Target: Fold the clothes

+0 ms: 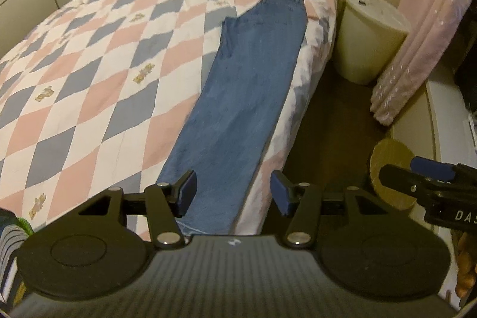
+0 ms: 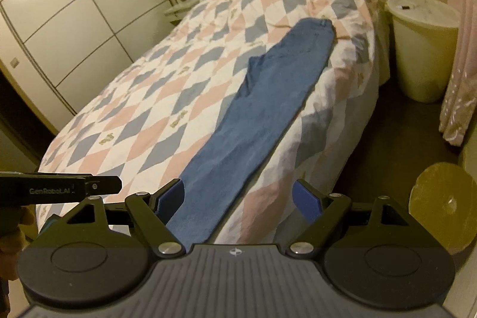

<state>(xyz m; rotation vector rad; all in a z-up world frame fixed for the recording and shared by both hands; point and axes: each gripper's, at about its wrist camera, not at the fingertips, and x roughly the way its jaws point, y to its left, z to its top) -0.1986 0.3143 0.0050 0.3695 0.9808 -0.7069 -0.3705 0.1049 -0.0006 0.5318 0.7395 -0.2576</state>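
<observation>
Blue jeans (image 1: 238,97), folded lengthwise with one leg on the other, lie flat along the right side of the bed, waist at the far end. My left gripper (image 1: 234,191) hovers over the near leg end. Its jaws are apart and nothing is pinched between them. In the right wrist view the jeans (image 2: 262,115) run away from my right gripper (image 2: 238,197), which stands wide open above the hem end and holds nothing. The right gripper's fingertips (image 1: 417,172) show at the right of the left wrist view. The left gripper's fingers (image 2: 101,185) show at the left of the right wrist view.
The checkered pink, blue and white quilt (image 1: 104,64) covers the bed. A white lidded bin (image 1: 372,35) stands on the floor beside the bed, next to a pink curtain (image 1: 432,20). A round wooden disc (image 2: 441,204) sits low at the right. White wardrobe doors (image 2: 59,35) stand at the left.
</observation>
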